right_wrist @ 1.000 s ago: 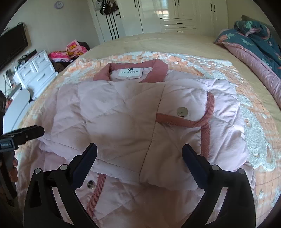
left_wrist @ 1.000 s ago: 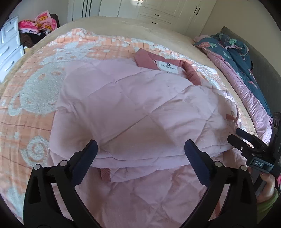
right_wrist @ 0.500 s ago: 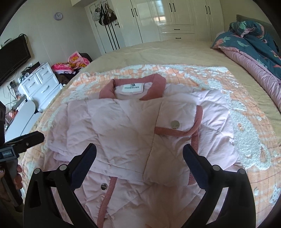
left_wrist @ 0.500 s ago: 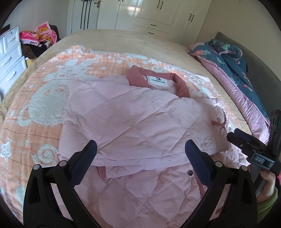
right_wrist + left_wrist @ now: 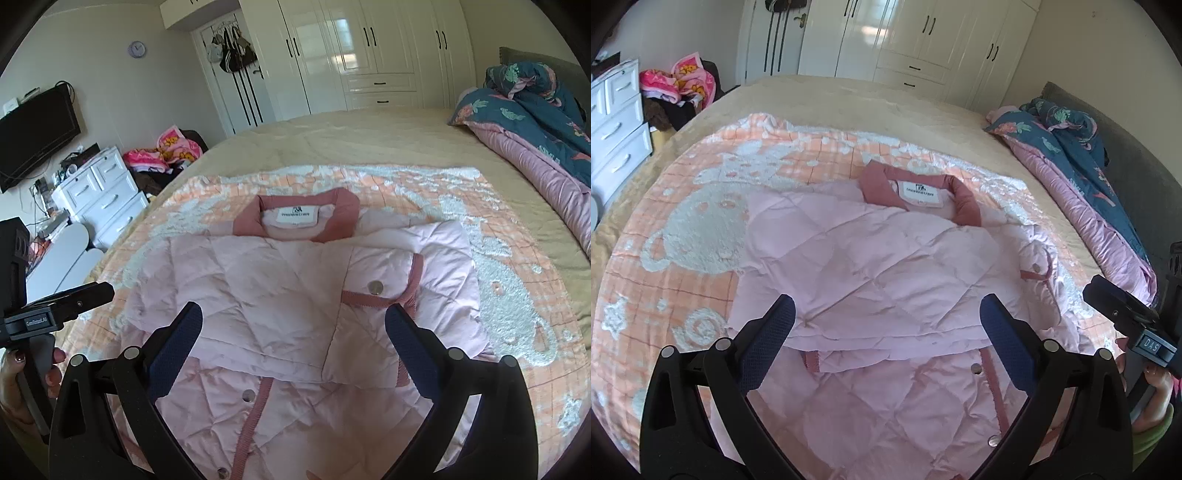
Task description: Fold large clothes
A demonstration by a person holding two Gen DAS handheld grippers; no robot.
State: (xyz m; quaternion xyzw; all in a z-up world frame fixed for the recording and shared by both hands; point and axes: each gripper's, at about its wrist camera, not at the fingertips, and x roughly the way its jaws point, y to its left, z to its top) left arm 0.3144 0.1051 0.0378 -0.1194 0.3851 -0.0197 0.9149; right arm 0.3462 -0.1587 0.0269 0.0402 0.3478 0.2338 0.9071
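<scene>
Jacket (image 5: 295, 295) looks puffy, soft and light; grab the near bottom edge. Left gripper (image 5: 886, 328) and right gripper (image 5: 293, 328) are wide, empty.

We see one pink jacket (image 5: 295, 295) with one white label (image 5: 297, 217). We count four shiny snaps (image 5: 375, 286) on it from the right wrist view. It lies on one orange blanket (image 5: 517, 332). We hold two tools, a left tool (image 5: 886, 328) and a right tool (image 5: 293, 328), both wide apart.
</scene>
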